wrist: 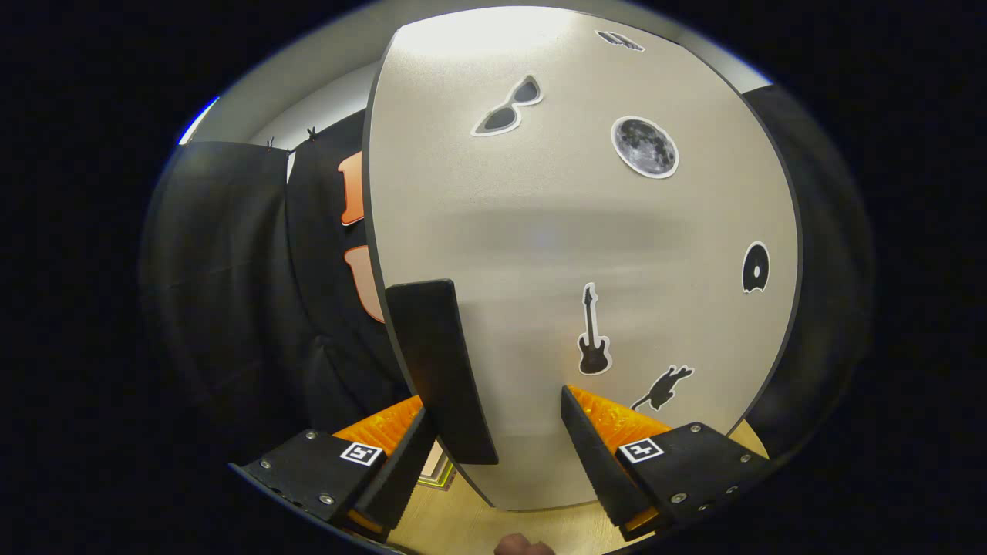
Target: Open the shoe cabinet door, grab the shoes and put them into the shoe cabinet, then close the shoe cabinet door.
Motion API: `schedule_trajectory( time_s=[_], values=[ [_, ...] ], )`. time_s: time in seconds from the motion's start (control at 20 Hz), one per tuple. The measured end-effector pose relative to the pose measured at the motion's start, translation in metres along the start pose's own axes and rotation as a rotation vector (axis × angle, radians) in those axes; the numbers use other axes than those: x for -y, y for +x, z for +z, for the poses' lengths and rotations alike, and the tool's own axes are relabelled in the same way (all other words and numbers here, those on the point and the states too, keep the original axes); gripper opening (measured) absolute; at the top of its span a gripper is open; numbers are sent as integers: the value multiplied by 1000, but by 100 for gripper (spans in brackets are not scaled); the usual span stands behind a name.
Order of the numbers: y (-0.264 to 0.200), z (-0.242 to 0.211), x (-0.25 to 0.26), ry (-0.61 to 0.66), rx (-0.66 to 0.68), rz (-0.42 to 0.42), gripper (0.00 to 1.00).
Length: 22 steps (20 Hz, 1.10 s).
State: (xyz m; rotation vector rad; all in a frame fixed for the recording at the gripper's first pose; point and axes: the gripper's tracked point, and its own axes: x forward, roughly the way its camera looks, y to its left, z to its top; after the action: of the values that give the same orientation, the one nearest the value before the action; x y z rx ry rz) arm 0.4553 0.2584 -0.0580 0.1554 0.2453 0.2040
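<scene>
Grey cabinet door (570,254) stands shut just ahead of the tool (493,447), whose fingers gape around its black handle (439,370), unpressed; opening or closing fits equally.

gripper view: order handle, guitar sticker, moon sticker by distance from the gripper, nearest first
1. Black handle: at the door's edge, beside one finger of the open gripper.
2. Guitar sticker: just beyond the other finger.
3. Moon sticker: far up the door.

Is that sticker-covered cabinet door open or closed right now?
Cannot tell. The door faces the gripper, whose open fingers straddle its black handle; no cabinet frame or gap is visible.
</scene>
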Motion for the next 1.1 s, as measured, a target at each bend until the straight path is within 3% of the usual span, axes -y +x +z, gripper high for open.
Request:
schedule_trajectory(
  time_s=[0.55,0.8,1.1],
  values=[
    [-4,-5,3,35,-29,-61,96],
    [-61,3,16,-37,14,-125,96],
    [-152,15,43,-31,75,-154,96]
  ],
)
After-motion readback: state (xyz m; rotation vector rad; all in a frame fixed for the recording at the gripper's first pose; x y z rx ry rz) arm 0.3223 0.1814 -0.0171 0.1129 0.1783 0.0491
